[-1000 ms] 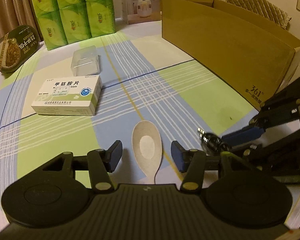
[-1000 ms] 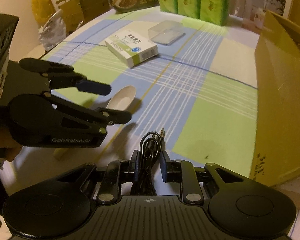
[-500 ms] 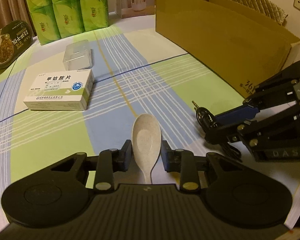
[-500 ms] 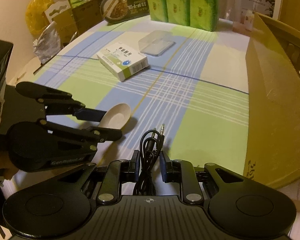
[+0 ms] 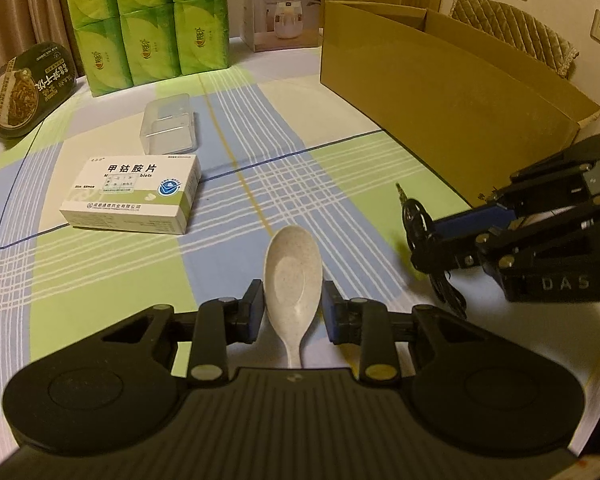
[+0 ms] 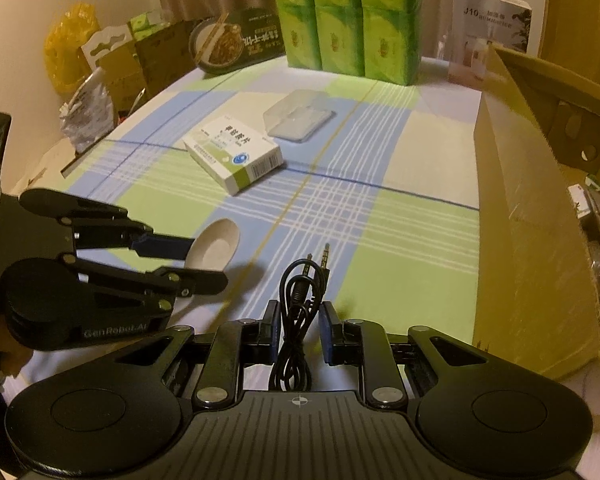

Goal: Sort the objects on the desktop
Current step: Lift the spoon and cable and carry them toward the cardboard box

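The left gripper (image 5: 293, 312) is clamping its 2 fingers on the pale spoon (image 5: 292, 276) at the lower sides of the bowl, just above the neck, so the bowl is pointing forward and the handle is running back under the rig; a grip there is probably keeping the spoon from swinging. The right gripper (image 6: 299, 326) is pinching a coiled black audio cable (image 6: 298, 304) between its pads, with the 2 plugs sticking out ahead and the loose loops bunching between the fingers. Both loads seem to be hanging just above the checked tablecloth (image 5: 284, 184), though the exact clearance is hard to judge. The open cardboard box (image 5: 440, 92) is standing on the right side of the table, and its tall near wall is the edge both grippers would need to be lifting over if it is the sorting bin. Between the grippers and that wall the cloth is lying bare, giving free room. To the far left the medicine box (image 5: 134, 194) and a clear plastic case (image 5: 168, 124) are sitting well apart from both grippers, and the green tissue packs (image 5: 148, 16) are lining the far edge.
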`<state>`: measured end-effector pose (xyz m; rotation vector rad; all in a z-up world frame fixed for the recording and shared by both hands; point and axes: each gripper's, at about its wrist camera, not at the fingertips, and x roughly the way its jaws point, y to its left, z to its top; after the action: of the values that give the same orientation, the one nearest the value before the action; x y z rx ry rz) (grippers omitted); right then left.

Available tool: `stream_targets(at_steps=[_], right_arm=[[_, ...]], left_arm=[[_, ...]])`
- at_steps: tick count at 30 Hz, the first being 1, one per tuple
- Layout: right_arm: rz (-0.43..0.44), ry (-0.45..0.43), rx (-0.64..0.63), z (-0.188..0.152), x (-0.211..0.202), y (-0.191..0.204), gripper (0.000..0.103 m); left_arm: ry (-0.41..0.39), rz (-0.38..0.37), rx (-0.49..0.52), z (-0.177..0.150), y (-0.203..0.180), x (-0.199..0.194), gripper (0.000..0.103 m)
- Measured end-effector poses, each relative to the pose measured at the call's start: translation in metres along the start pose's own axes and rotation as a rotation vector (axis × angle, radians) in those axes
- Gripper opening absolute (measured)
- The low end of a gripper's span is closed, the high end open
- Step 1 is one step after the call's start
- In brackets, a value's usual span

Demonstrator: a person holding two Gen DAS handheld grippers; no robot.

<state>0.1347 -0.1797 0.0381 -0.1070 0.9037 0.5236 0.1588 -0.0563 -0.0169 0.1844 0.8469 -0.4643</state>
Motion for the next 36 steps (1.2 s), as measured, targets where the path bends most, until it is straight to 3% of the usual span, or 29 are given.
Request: stream_targets(at_steps=[15, 34, 35, 36], right_arm=[[-0.003, -0.058, 0.015, 0.008, -0.01, 0.001, 0.017], [-0.015, -0.156, 0.032, 0.015, -0.039, 0.005, 0.016], [-0.016, -0.16, 0.033, 0.015, -0.041, 0.005, 0.016], [-0.017, -0.164, 0.035, 0.015, -0.043, 0.004, 0.016]], left_arm=[[-0.017, -0.019, -0.026, 0.002, 0.0, -0.011, 0.025], [-0.097, -0.032, -0.067, 0.016, -0.004, -0.042, 0.025], [-0.101, -0.031, -0.067, 0.017, -0.005, -0.044, 0.018], [-0.101, -0.029, -0.067, 0.018, -0.006, -0.045, 0.001]])
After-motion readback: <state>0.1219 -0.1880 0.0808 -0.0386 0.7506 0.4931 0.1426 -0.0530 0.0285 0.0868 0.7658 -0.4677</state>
